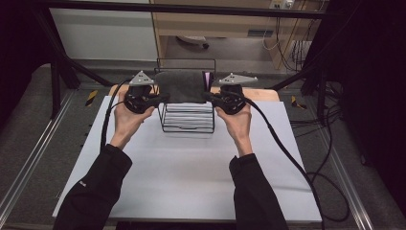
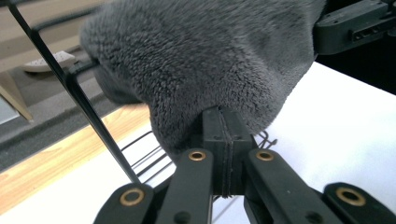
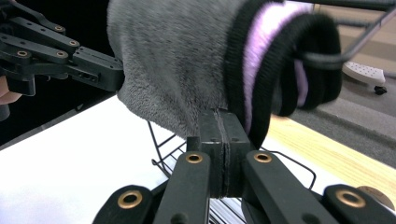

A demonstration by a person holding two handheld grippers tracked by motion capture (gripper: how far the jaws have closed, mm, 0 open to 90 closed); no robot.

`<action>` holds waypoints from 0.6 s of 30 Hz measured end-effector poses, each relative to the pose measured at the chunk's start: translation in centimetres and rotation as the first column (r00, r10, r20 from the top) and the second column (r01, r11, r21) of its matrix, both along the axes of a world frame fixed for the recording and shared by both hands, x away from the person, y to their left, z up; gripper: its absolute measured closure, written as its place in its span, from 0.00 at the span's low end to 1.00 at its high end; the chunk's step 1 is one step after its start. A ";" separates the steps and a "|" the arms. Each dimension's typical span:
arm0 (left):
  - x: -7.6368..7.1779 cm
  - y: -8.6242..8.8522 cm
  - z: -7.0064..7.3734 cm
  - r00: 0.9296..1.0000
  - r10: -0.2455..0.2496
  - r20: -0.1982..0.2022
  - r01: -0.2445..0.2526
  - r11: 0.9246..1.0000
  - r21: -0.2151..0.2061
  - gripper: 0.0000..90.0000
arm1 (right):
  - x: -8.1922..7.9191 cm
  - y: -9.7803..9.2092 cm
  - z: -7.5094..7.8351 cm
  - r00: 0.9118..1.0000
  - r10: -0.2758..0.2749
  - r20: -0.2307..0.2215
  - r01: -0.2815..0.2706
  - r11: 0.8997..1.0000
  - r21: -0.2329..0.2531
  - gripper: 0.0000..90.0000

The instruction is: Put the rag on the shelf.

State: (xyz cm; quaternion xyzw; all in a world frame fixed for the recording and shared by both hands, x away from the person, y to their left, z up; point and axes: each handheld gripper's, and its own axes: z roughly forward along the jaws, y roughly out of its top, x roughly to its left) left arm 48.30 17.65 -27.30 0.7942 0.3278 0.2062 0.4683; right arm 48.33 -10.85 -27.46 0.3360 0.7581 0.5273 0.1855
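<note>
Over the wire rack [image 1: 187, 117] at mid-table, your left gripper [image 1: 160, 99] and right gripper [image 1: 209, 97] each pinch an end of the grey fleece sock [image 1: 181, 86], jaws pressed together. Risk: its cuff may snag a rack wire and tip the rack.

Table [image 1: 191, 182]: white top, wood far edge.
Floor [image 1: 28, 124]: grey, around table.
Cabinet [image 1: 215, 24]: wooden, beyond table.
Cables [image 1: 292, 48]: hanging right of cabinet.

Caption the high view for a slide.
Both grippers, left and right, hold a grey fleece cloth over a black wire rack.
</note>
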 end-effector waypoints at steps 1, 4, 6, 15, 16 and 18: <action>0.1 0.0 -0.2 1.000 0.001 -0.001 -0.001 1.000 -0.005 1.00 | 0.2 -0.1 -0.3 1.000 -0.002 -0.001 0.002 1.000 -0.002 1.00; 0.2 0.1 -0.5 1.000 -0.004 -0.002 0.004 1.000 -0.015 1.00 | 0.2 -0.2 -0.7 1.000 0.004 0.012 -0.004 1.000 0.005 0.97; 0.0 0.4 -0.3 1.000 -0.011 -0.006 0.011 1.000 -0.028 0.99 | -0.1 -0.3 -0.5 0.999 0.016 0.032 -0.016 1.000 0.008 0.94; -1.7 1.4 1.1 0.999 -0.023 -0.030 0.022 0.999 -0.034 0.71 | -2.3 -1.5 2.0 0.998 0.025 0.055 -0.028 0.999 0.046 0.62; -1.8 1.5 1.1 0.999 -0.021 -0.034 0.020 1.000 -0.022 0.69 | -2.4 -1.7 2.3 0.998 0.027 0.053 -0.029 0.998 0.049 0.56; -2.0 1.7 1.1 0.999 -0.013 -0.037 0.013 1.000 0.004 0.61 | -2.7 -2.0 2.7 0.999 0.023 0.043 -0.025 0.999 0.043 0.46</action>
